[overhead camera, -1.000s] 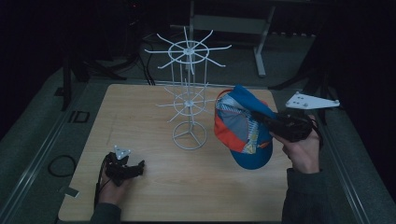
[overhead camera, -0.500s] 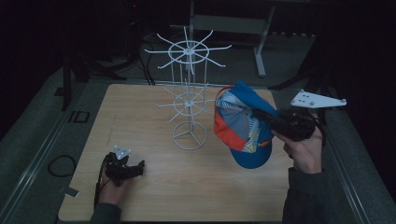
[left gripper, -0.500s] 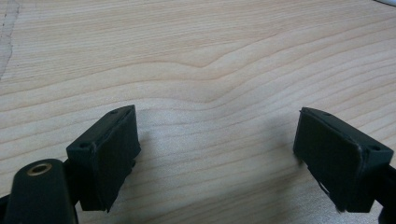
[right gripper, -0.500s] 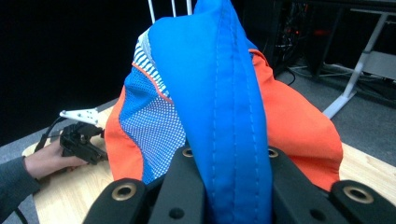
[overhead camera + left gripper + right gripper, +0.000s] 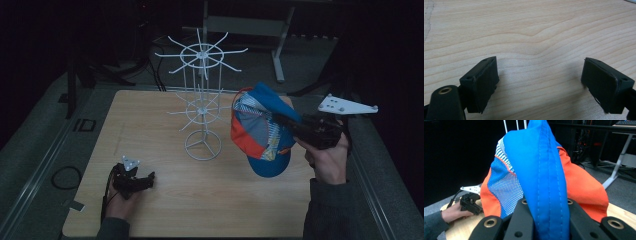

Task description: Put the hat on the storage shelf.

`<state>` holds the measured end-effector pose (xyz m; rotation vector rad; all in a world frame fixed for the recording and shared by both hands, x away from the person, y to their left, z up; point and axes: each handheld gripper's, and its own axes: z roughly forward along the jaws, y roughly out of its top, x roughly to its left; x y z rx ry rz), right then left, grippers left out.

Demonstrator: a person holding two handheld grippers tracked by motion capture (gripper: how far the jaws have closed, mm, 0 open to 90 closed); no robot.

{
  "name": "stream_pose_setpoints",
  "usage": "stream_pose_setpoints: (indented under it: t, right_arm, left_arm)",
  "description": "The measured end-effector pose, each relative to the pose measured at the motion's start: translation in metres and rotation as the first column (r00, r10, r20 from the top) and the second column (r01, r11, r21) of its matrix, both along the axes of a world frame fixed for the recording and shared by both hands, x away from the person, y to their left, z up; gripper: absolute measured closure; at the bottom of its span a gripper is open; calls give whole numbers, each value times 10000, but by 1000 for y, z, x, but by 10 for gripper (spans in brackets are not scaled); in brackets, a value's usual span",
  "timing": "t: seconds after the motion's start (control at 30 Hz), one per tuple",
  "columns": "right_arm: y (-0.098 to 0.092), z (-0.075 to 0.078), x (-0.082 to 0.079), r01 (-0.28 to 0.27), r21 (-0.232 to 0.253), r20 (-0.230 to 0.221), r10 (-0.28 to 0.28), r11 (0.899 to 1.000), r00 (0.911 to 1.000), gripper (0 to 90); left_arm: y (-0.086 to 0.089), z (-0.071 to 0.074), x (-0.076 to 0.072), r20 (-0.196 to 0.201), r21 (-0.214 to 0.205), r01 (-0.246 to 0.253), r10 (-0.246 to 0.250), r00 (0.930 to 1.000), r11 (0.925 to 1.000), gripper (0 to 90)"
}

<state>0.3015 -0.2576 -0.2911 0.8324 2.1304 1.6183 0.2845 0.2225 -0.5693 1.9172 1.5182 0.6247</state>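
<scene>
My right gripper (image 5: 290,122) is clamped on the blue brim of the baseball cap (image 5: 260,132) — in the right gripper view the 2 black jaws press that brim (image 5: 546,195) from both sides, stitching running up between them. The cap, blue and orange with a white mesh panel, hangs in the air just to the right of the white wire display rack (image 5: 201,107), close to its lower ring of hooks; I cannot tell whether it touches one. The rack stands on its round base near the middle of the wooden table (image 5: 165,210). My left gripper (image 5: 134,181) rests on the table well to the left of the rack and nearer to me — its 2 jaws are spread wide with bare wood grain between the pads (image 5: 482,82).
</scene>
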Motion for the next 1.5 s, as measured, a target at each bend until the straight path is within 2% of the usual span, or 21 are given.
stream_pose_setpoints:
  t: [0.33, 1.5]
  right_arm:
    - [-1, 3, 0, -91, 341, 141, 86, 9994, 9999, 877]
    - [-7, 12, 0, -141, 870, 374, 109, 9961, 9992, 877]
  left_arm:
    - [0, 0, 0, 7, -4, -6, 6, 10000, 10000, 146]
    - [0, 0, 0, 4, -4, -6, 6, 10000, 10000, 146]
